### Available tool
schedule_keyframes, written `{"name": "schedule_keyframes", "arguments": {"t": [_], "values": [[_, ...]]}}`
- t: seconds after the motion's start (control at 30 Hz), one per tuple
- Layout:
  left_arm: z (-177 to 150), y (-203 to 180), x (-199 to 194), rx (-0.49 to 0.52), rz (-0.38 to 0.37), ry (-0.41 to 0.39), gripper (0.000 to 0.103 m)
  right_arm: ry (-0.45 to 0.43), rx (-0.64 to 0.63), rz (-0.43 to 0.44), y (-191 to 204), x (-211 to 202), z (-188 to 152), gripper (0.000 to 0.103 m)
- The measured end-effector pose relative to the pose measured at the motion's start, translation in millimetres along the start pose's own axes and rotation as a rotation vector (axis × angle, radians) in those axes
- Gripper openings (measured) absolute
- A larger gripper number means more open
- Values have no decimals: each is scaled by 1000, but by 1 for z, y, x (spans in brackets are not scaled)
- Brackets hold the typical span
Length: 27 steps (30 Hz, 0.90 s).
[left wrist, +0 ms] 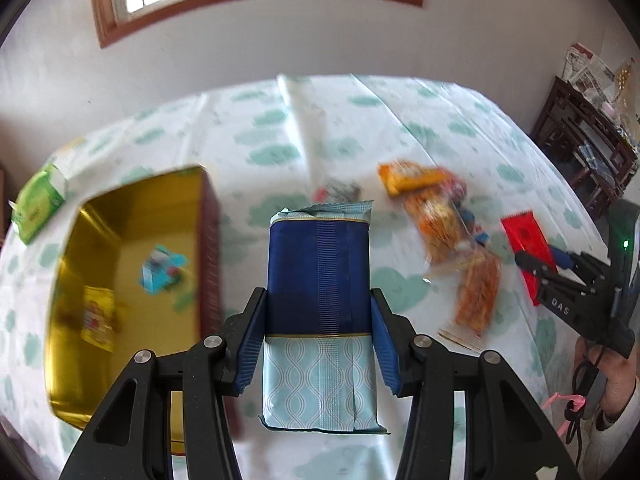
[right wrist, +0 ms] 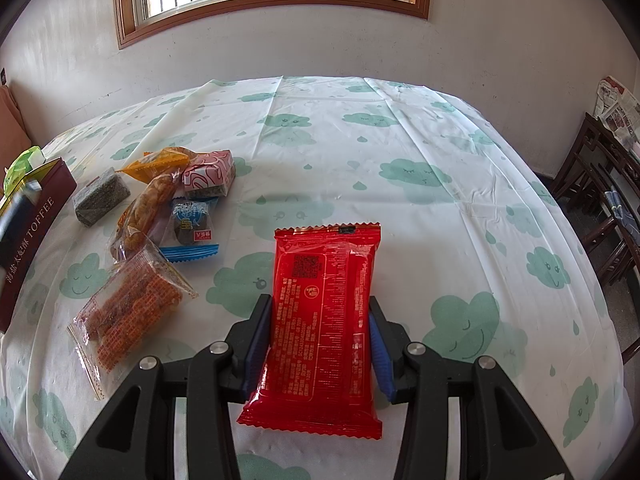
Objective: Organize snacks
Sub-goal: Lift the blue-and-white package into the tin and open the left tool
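While clamped in claws: blue packet (left wrist: pixel 319 300), red packet (right wrist: pixel 322 328).

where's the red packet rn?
Right wrist view: red packet sits clamped in the right tongs, right of the loose snack pile on the table.

A: Where's the free room?
B: Right half of the tablecloth (right wrist: pixel 420 152) is bare.
A: And the left?
B: Snack pile (right wrist: pixel 152 216) crowds it, toffee tin (right wrist: pixel 28 236) walls off the edge.
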State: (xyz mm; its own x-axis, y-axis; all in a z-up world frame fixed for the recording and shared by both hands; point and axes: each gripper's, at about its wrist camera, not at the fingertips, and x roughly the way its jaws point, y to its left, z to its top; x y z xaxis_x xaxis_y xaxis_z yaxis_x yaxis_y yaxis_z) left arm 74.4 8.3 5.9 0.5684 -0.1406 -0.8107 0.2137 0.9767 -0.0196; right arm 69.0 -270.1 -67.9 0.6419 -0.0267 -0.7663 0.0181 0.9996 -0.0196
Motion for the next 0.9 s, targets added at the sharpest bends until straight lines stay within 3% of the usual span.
{"name": "schedule_keyframes", "arguments": {"t": [0.2, 0.47, 0.9], "values": [[0, 51, -13, -67, 84, -16, 45, 0, 0, 0, 0, 0, 0, 46], [-24, 119, -6, -144, 194, 44, 45, 0, 0, 0, 0, 0, 0, 46], [-49, 159, 18, -161, 232, 123, 45, 1, 0, -1, 0, 0, 0, 46]]}}
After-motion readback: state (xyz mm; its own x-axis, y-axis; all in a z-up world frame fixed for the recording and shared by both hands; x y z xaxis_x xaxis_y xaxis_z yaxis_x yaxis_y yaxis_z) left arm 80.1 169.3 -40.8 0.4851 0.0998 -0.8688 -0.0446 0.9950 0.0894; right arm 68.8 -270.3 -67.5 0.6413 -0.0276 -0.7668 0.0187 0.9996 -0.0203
